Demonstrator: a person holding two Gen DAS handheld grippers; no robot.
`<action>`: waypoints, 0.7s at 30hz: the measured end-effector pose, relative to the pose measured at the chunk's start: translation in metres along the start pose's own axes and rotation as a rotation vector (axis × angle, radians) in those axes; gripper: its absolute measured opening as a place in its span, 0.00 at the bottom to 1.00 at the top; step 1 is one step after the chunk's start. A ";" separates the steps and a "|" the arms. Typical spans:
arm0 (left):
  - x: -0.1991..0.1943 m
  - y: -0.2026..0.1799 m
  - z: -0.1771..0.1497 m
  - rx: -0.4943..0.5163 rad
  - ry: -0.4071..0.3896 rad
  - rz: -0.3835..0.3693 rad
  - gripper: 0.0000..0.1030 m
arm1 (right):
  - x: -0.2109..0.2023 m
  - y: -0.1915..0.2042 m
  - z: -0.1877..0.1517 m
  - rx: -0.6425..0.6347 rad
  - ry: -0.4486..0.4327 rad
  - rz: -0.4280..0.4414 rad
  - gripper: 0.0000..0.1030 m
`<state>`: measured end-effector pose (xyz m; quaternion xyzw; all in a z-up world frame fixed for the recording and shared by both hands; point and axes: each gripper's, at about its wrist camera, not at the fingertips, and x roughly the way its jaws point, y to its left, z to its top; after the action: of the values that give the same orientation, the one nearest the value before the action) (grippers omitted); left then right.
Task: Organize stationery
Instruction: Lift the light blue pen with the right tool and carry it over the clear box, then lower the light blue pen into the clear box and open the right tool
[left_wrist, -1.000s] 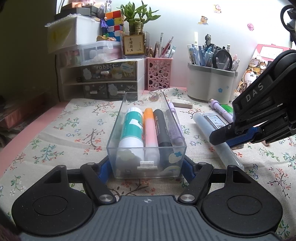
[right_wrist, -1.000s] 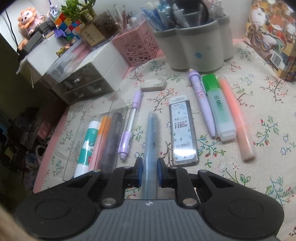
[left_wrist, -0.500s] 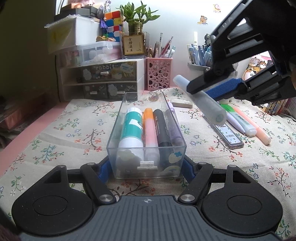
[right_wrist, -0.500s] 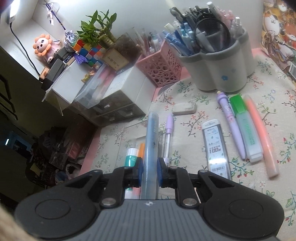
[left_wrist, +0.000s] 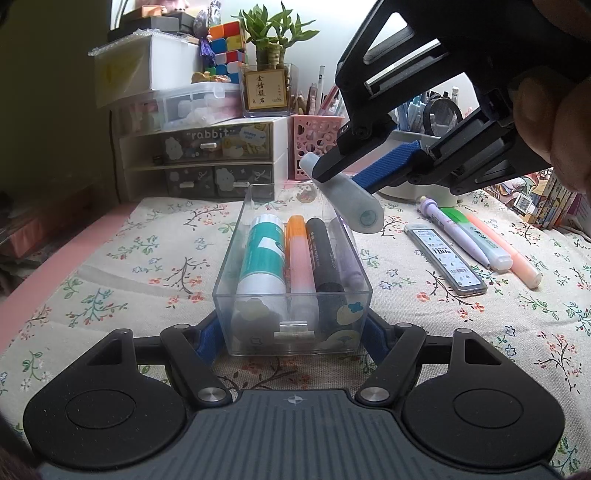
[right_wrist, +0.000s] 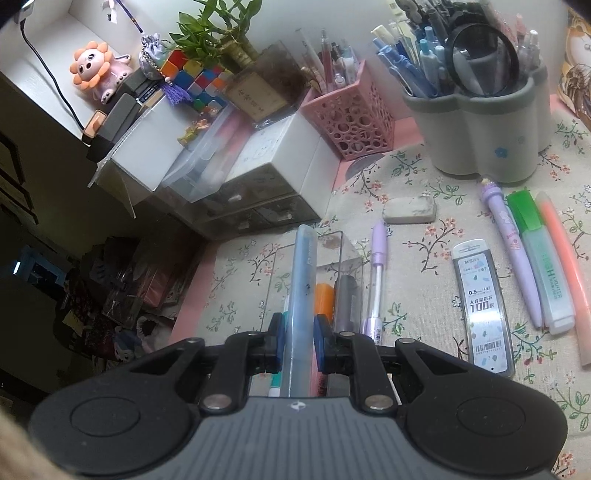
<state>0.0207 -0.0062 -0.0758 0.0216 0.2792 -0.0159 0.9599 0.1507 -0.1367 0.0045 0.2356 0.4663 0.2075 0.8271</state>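
The left gripper (left_wrist: 291, 328) is clamped on the near end of the clear plastic organizer tray (left_wrist: 291, 295), one blue pad on each side wall, and the tray sits flat on the floral tablecloth (left_wrist: 147, 258). Inside it lie a teal glue stick (left_wrist: 264, 254), an orange highlighter (left_wrist: 299, 254), a black marker (left_wrist: 323, 254) and a purple pen (left_wrist: 345, 254), side by side. The right gripper (right_wrist: 298, 341) is pinching a frosted pale blue pen tube (right_wrist: 303, 295), held in the air over the far right part of the tray, tilted. Off to the right on the cloth: a lead refill case (left_wrist: 445, 260), a lilac pen (left_wrist: 456, 230), a green highlighter (left_wrist: 476, 238) and a peach highlighter (left_wrist: 506, 251).
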 end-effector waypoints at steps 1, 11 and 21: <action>0.000 0.000 0.000 0.000 0.000 0.000 0.70 | 0.002 0.000 0.001 0.000 0.000 -0.018 0.12; 0.000 0.000 0.000 0.000 0.000 0.000 0.70 | 0.008 0.002 0.001 0.016 0.013 -0.034 0.12; 0.000 0.001 0.000 0.012 0.000 -0.013 0.70 | 0.020 0.004 -0.001 0.026 0.081 -0.066 0.13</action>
<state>0.0211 -0.0054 -0.0758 0.0254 0.2790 -0.0235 0.9597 0.1586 -0.1217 -0.0072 0.2223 0.5094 0.1834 0.8109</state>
